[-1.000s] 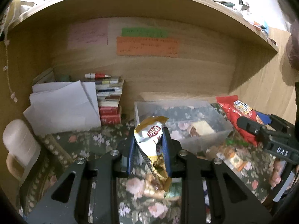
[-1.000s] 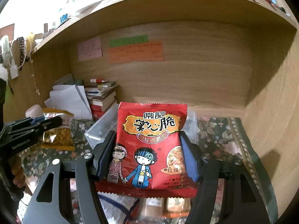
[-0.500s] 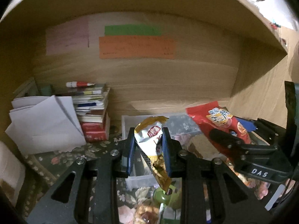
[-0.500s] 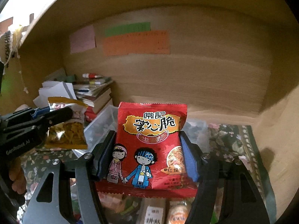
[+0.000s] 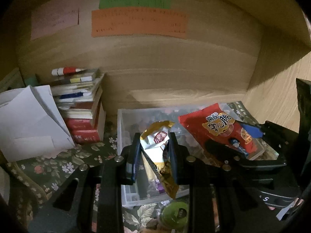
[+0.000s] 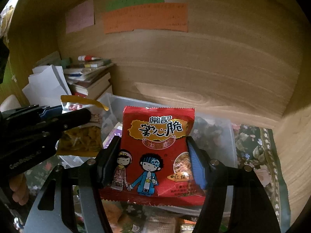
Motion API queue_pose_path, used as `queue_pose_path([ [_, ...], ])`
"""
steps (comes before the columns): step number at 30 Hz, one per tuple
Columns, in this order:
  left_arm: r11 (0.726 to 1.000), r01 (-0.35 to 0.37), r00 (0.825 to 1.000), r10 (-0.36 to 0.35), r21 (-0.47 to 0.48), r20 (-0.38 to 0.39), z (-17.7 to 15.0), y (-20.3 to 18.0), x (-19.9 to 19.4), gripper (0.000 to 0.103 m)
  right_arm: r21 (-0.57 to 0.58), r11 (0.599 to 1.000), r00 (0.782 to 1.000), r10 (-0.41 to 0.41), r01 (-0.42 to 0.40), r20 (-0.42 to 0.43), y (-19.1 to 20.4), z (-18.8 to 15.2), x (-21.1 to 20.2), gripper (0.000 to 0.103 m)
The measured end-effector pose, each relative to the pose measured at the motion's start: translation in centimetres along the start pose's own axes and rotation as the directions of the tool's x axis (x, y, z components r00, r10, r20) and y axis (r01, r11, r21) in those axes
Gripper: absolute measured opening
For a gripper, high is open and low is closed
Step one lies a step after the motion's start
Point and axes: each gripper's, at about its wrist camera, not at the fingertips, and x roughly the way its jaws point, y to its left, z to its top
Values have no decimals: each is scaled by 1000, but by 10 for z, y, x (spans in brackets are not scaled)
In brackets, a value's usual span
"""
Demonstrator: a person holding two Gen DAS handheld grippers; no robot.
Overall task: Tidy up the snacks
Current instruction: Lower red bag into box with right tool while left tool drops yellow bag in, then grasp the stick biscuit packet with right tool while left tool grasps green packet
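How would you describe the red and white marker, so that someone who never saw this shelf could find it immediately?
Look into the wooden alcove with the coloured paper notes on its back wall, then down to the left corner, where a book stack stands beside loose white papers. The marker lies flat on the very top of that stack. It is the only round, red and white striped thing there.

My right claw is matt black plastic with blue ribbed pads, and it pinches a glossy red foil packet. My left claw, of the same plastic, squeezes a crinkled, shiny yellow-and-white wrapper. The bin is clear, smooth plastic. Floral woven cloth covers the worktop. The back panel is matt wood grain bearing matt paper notes.
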Motion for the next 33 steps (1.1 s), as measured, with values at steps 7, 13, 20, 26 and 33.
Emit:
queue_pose_path([
  [7,1000,0,1000,0,-1,-4,-3,-1,-1,31,9,1000,1000,3,-3,7,-3,1,0,64],
  [13,1000,-17,999,16,7,42,-2,-4,-25,46,15,1000,999,12,-12,47,-5,5,-18,64],
  [20,999,-32,994,31,13,105,-5,-5,-65,68,18,1000,993,4,-6,115,-7,1,-56,64],
  [26,999,-43,995,40,26,93,-25,-7,-85,76,22,999,989,-28,25,146,-15,-16,-89,68],
  [33,999,-38,999,38,14,20,-57,-4,-86,82,48,997,992,-68,63,107,-32,-44,-102,68],
])
